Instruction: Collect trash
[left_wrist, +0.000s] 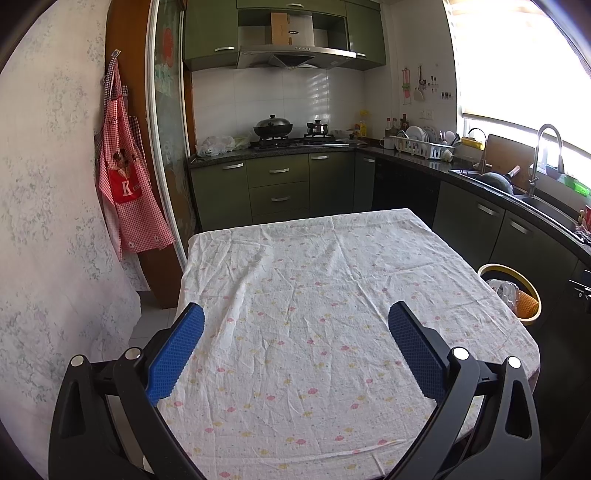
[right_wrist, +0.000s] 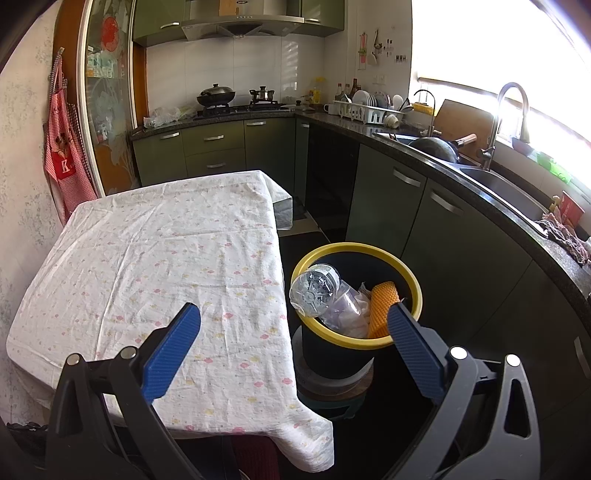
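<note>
While both the left gripper (left_wrist: 295, 319) and right gripper (right_wrist: 293, 321) hang spread and empty over the worktop (right_wrist: 147, 240), a bottle (right_wrist: 314, 290) lies tilted in the bin (right_wrist: 410, 280), base up, beside an orange sponge (right_wrist: 382, 310).

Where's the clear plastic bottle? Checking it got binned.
In the right wrist view, the clear plastic bottle lies inside the yellow-rimmed bin, right of the table.
</note>
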